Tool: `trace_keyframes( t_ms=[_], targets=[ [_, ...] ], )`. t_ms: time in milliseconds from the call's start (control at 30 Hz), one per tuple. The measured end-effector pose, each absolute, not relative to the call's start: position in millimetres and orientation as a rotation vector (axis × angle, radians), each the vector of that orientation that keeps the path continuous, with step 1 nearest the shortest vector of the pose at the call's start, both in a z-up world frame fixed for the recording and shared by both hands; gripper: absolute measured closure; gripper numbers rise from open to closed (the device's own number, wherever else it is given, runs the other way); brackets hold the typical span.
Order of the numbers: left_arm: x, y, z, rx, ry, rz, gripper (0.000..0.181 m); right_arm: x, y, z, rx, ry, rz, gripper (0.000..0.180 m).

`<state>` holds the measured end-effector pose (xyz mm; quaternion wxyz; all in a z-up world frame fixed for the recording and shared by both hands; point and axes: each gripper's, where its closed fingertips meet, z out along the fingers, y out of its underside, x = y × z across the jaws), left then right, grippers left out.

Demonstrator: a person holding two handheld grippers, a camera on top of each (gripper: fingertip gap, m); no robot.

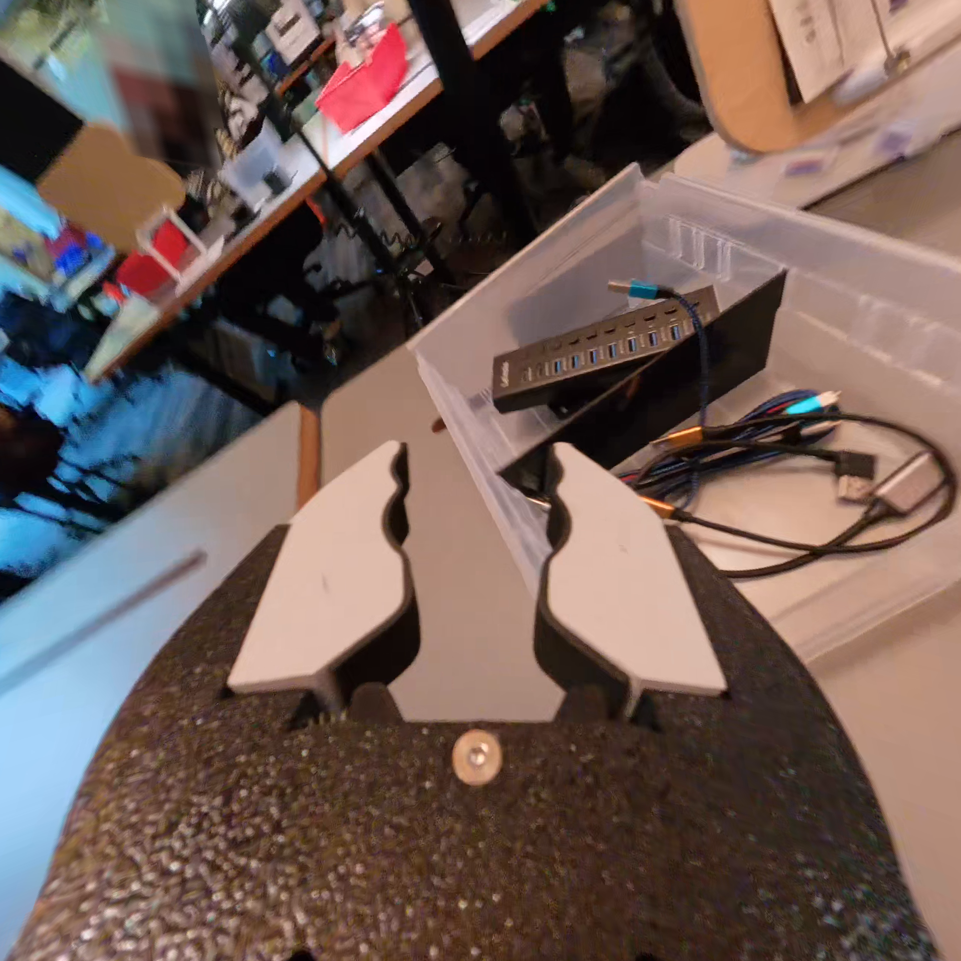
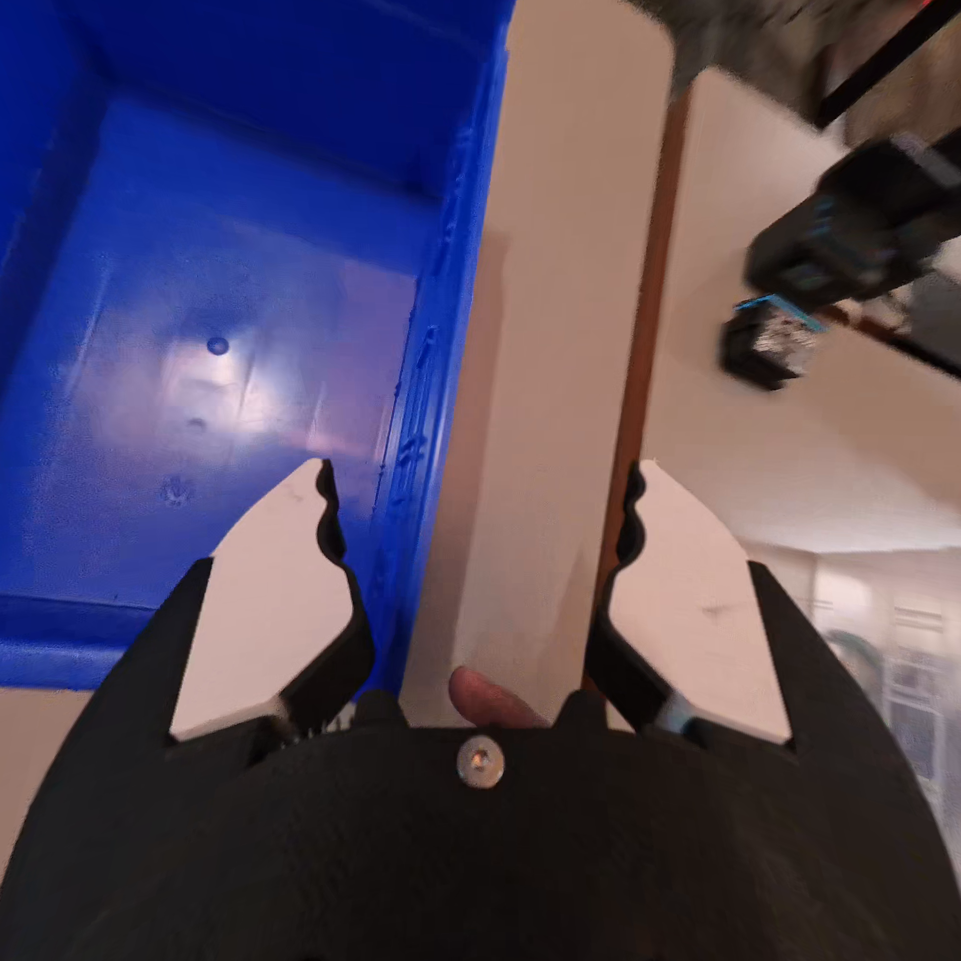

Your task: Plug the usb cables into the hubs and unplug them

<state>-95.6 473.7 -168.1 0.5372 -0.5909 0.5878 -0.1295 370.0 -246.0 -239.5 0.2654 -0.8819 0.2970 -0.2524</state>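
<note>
Left gripper [image 1: 481,463], jaws moderately parted and empty, above the table [image 1: 156,546] at the near corner of the clear bin [image 1: 858,312]. Inside the bin: black USB hub [image 1: 598,359] propped on a black stand [image 1: 738,353]; beside it, loose USB cables [image 1: 780,468]. Right gripper [image 2: 481,468], jaws wide and empty, beside a blue bin [image 2: 457,260].

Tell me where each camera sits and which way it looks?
Left wrist view: sits on the left gripper, looking along its open fingers at a clear bin holding a black hub and cables.
Right wrist view: sits on the right gripper, looking down at a blue bin; open fingers and a fingertip show.
Shared: a pale table.
</note>
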Motion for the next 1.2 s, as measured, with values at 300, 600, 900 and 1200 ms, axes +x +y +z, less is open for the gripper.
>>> trace_keyframes(
  t_ms=[300, 600, 900, 1200],
  targets=[
    [-10, 503, -215, -0.944, 2.289, 0.238, 0.084, 196, -174, -202, -2.146, 0.287, -0.407, 0.079],
    [31, 521, -260, -1.03, 2.718, 0.434, 0.054, 112, -159, -234, -2.122, 0.197, -0.234, 0.078],
    [58, 505, -236, -1.027, 2.733, 0.271, 0.092, 121, -157, -236, -2.109, 0.283, -0.189, 0.082],
    [73, 507, -289, -0.868, 2.767, 0.341, 0.086, 112, -149, -242, -2.138, 0.233, -0.16, 0.083]
  ],
)
